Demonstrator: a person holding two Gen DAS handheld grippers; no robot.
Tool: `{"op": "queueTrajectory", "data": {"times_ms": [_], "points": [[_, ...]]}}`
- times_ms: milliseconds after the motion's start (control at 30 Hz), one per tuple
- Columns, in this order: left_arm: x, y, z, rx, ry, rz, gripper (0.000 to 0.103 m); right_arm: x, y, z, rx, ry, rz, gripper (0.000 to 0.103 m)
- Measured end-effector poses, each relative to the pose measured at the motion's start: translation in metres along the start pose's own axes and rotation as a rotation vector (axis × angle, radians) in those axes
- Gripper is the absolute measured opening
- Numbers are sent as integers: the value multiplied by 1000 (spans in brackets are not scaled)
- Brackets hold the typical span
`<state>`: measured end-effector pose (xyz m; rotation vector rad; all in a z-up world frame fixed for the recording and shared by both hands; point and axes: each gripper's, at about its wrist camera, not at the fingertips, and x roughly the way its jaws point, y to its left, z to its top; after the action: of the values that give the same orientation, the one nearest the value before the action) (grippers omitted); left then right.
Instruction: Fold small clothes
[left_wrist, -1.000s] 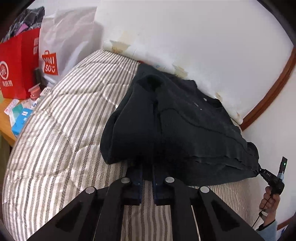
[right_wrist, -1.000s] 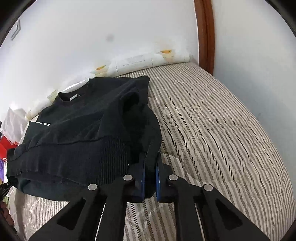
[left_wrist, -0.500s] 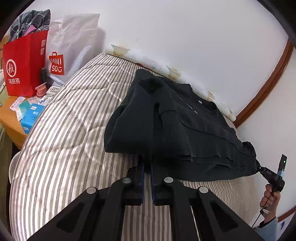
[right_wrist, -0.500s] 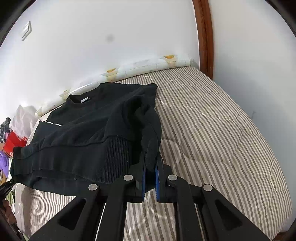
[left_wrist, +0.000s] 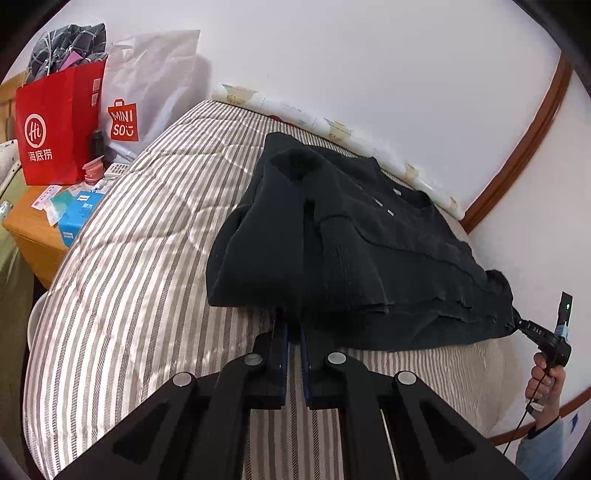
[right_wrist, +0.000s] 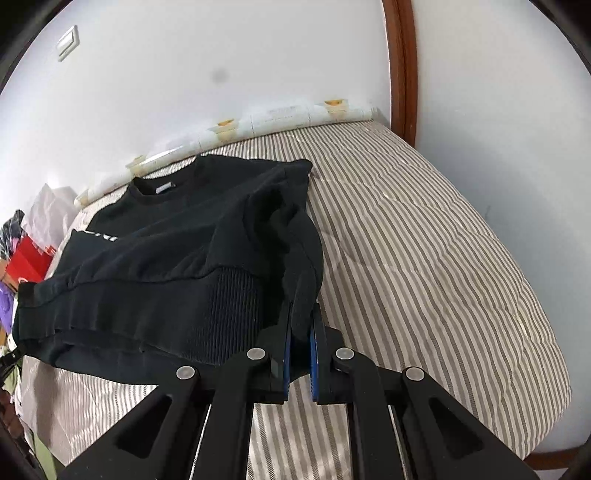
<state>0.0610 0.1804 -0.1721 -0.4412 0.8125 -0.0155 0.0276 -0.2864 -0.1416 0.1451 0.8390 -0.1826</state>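
Black sweatshirt held at both near corners over the striped mattress.

Left gripper is clamped on the hem's left corner; right gripper is pinched on the right corner. Garment is spread ahead of both tools, collar farthest away.

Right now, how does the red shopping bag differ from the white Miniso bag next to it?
The red shopping bag is bright red with a white round logo; the white Miniso bag is pale with a small red logo. The red bag is stuffed, with dark clothes poking out of its top; the white bag's contents cannot be seen. The red bag stands nearer the camera, overlapping the white one. Both stand upright at the bed's far end, by the wall.
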Motion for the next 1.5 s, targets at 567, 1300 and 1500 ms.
{"op": "queueTrajectory", "data": {"times_ms": [567, 1300, 1500], "points": [[-16, -12, -17, 87, 36, -35, 7, -39, 67, -22, -163, -20, 52, 21], [47, -75, -2, 237, 141, -96, 8, 22, 99, -41, -241, 90, 27, 10], [64, -84, 2, 284, 157, -3, 8, 22, 98, -37, -223, 97, 39, 10]]}}
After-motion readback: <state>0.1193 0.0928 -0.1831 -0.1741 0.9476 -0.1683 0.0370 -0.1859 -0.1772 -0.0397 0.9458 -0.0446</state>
